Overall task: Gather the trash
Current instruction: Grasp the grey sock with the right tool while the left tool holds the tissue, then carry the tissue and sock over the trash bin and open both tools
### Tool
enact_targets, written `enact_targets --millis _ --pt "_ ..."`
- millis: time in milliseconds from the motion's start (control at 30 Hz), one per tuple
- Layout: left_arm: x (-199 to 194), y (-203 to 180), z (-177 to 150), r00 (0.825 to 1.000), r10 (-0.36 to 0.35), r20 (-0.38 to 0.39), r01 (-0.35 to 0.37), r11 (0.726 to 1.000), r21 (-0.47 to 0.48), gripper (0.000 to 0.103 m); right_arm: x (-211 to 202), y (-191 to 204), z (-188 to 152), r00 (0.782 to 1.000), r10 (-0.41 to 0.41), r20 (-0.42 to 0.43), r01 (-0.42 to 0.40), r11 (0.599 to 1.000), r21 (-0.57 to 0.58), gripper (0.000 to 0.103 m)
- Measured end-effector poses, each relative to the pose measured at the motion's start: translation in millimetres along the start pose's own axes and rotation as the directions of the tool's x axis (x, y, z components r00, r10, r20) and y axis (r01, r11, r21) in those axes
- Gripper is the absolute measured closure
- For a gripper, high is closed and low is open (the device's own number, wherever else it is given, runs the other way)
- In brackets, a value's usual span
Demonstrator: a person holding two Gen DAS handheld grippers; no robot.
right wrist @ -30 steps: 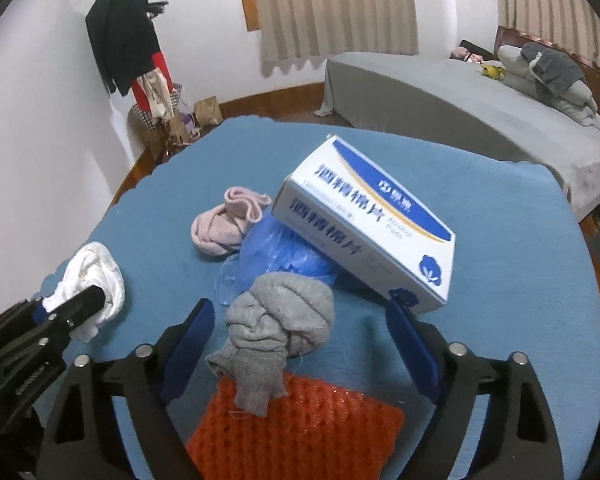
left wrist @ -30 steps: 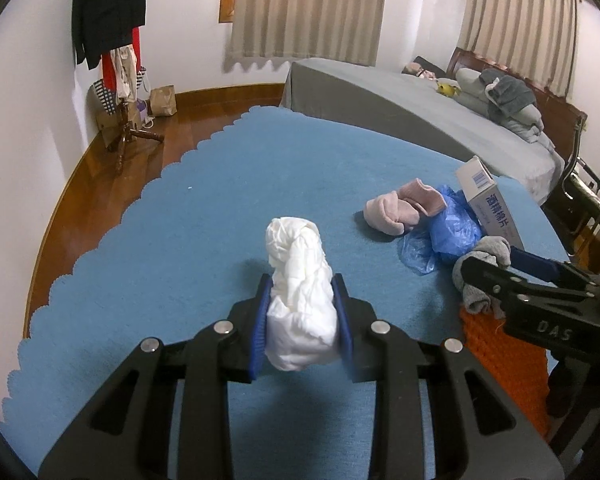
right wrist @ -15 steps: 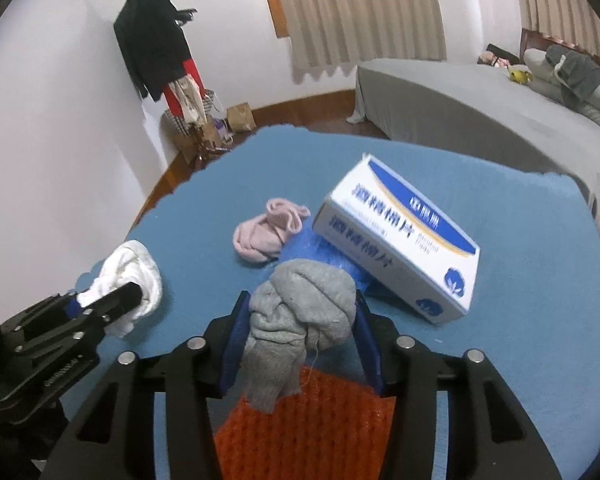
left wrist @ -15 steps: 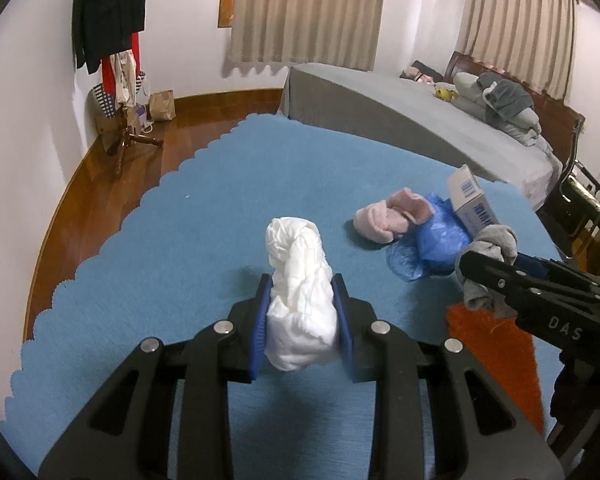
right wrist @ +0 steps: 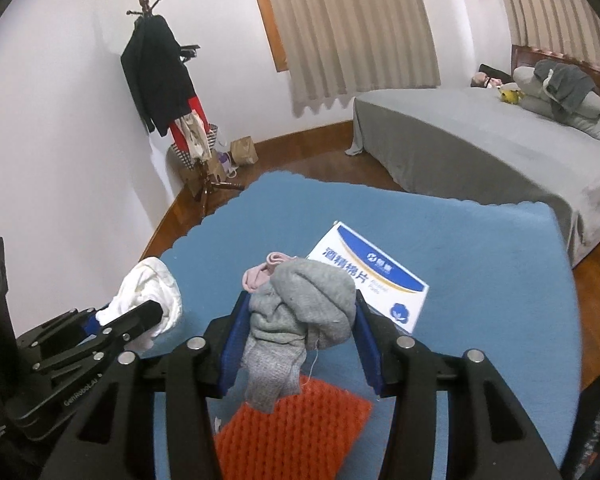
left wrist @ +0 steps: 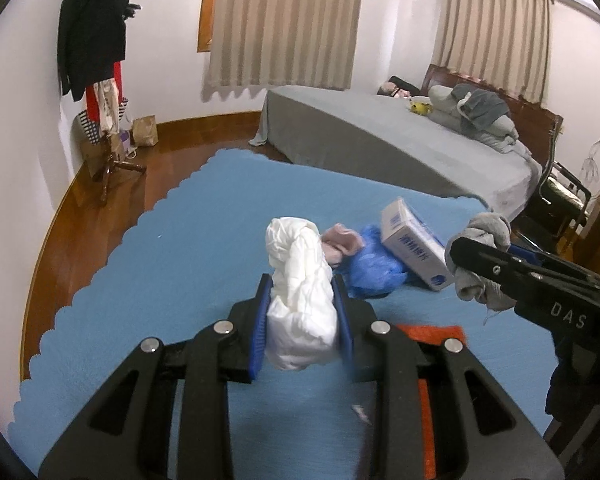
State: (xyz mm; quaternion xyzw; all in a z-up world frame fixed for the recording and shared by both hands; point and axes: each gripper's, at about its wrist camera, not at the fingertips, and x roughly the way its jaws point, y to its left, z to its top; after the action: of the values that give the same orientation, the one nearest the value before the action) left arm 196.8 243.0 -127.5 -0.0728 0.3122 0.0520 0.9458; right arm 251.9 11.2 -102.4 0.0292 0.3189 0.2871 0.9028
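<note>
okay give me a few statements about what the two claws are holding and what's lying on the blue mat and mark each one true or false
1. The left claw is clamped on a white crumpled wad. True.
2. The right claw grips a gray knitted sock. True.
3. The white and blue box is held in a claw. False: it lies on the blue mat, tilted against the blue plastic bag.
4. The orange mesh piece hangs from the coat rack. False: it lies on the mat below the right claw.
5. A pink sock lies beside the blue plastic bag. True.
</note>
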Motion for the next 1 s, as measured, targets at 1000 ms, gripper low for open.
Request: enact_targets --millis 1000 --pt "-81.3 -141.0 -0.9 0.980 -0.193 0.046 0.188 0.978 0.087 0.074 -162.2 -84.8 -30.4 0.984 -0.151 0.098 0.140 0.984 0.113 0.054"
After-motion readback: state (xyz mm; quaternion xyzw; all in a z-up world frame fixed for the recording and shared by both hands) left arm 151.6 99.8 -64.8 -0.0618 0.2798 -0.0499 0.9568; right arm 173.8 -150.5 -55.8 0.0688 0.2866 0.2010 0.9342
